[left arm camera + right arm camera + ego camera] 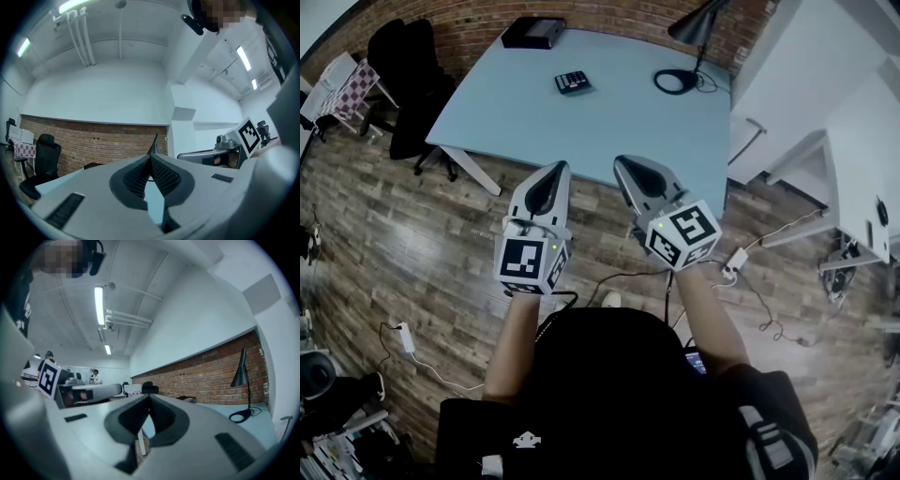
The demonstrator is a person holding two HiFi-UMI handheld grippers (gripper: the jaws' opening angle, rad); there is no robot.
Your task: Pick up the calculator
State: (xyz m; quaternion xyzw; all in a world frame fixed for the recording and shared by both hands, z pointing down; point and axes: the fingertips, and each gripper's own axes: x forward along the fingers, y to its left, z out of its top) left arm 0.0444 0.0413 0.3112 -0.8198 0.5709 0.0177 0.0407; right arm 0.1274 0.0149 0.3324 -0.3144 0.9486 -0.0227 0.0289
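The calculator (573,82), small and dark with rows of keys, lies flat on the far half of the light blue table (609,122). In the head view both grippers are held level over the wooden floor, short of the table's near edge and well apart from the calculator. My left gripper (560,167) is shut with nothing in it, its tips meeting in the left gripper view (151,157). Beside it, my right gripper (622,160) is also shut and empty (149,397). Neither gripper view shows the calculator; the jaws hide that part of the table.
A black box (532,33) sits at the table's far left corner. A black desk lamp (694,23) with a ring base (675,82) stands at the far right. A black office chair (412,84) is left of the table, and cables (750,281) lie on the floor.
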